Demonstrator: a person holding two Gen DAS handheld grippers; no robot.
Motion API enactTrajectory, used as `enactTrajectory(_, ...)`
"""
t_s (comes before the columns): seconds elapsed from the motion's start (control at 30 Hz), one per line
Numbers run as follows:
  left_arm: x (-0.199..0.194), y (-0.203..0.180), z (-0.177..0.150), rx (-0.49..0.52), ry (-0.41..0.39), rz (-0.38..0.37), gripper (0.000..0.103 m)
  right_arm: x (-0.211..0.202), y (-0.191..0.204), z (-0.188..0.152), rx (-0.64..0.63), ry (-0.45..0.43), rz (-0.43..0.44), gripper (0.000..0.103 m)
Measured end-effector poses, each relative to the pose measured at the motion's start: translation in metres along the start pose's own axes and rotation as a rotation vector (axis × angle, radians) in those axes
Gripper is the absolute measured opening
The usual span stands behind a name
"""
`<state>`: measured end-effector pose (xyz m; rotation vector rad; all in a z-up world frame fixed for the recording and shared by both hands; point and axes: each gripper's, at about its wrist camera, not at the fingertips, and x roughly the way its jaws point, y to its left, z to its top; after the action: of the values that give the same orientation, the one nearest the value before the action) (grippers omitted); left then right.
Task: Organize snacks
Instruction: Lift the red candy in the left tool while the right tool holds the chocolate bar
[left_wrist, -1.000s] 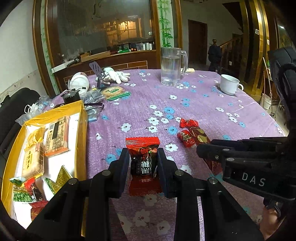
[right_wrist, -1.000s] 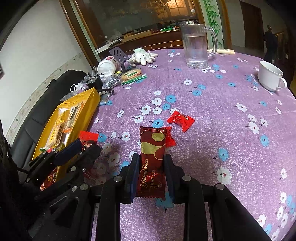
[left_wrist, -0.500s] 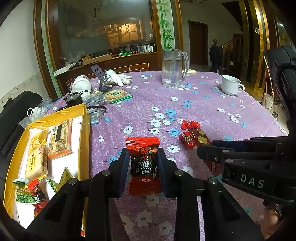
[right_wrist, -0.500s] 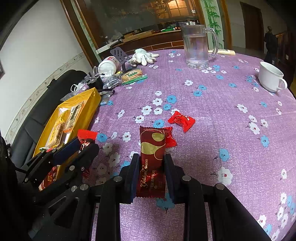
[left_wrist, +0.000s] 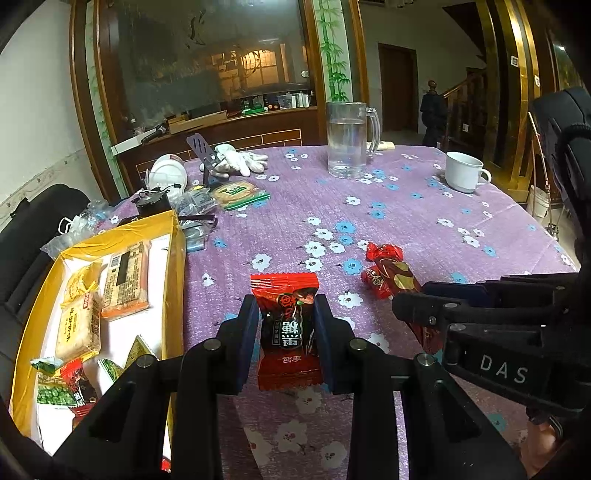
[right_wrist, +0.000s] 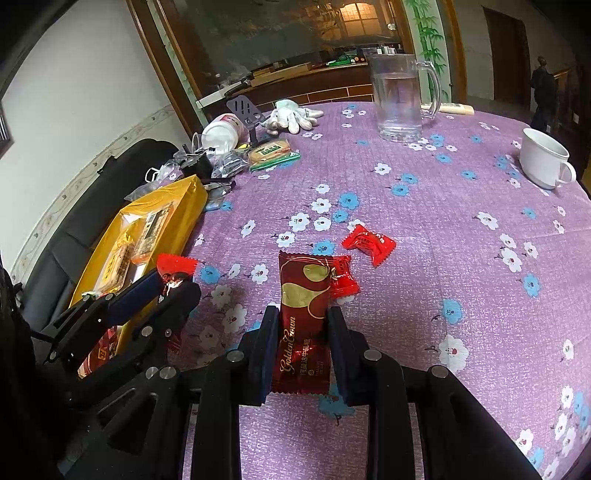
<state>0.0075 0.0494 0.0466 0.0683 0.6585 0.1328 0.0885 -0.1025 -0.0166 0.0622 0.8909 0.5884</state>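
Snacks are being sorted from the purple floral worktop (left_wrist: 406, 206) into the yellow tray (left_wrist: 176, 266) at its left edge, where several packets already lie. A long dark-red bar packet (right_wrist: 303, 321) is clamped across its middle by the right gripper (right_wrist: 302, 325), jaws nearly closed on it. A shorter red sachet (left_wrist: 287, 325) is pinched likewise by the left gripper (left_wrist: 285, 325). Both wrappers are judged light, crinkly and slippery; a mid-body hold seems safest. Two small red candies (right_wrist: 368, 243) remain loose, best taken across the filled centre rather than the twisted ends.
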Motion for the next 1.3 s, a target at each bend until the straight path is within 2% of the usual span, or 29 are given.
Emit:
enactTrajectory(0.53,-0.002,0.001,0.001,-0.002,-0.015,0.012,0.027,0.001,0.006,-0.001,-0.024,-0.008,0.002,0.027)
enactTrajectory(0.87,-0.003,0.005,0.002,-0.020,-0.025,0.000,0.027,0.003,0.002,0.001,-0.025,-0.016,-0.031,0.027)
enactTrajectory(1.3,-0.008,0.022,0.005,-0.095,-0.030,-0.033,0.027,0.007,0.001,0.000,-0.023,-0.026,-0.031,0.028)
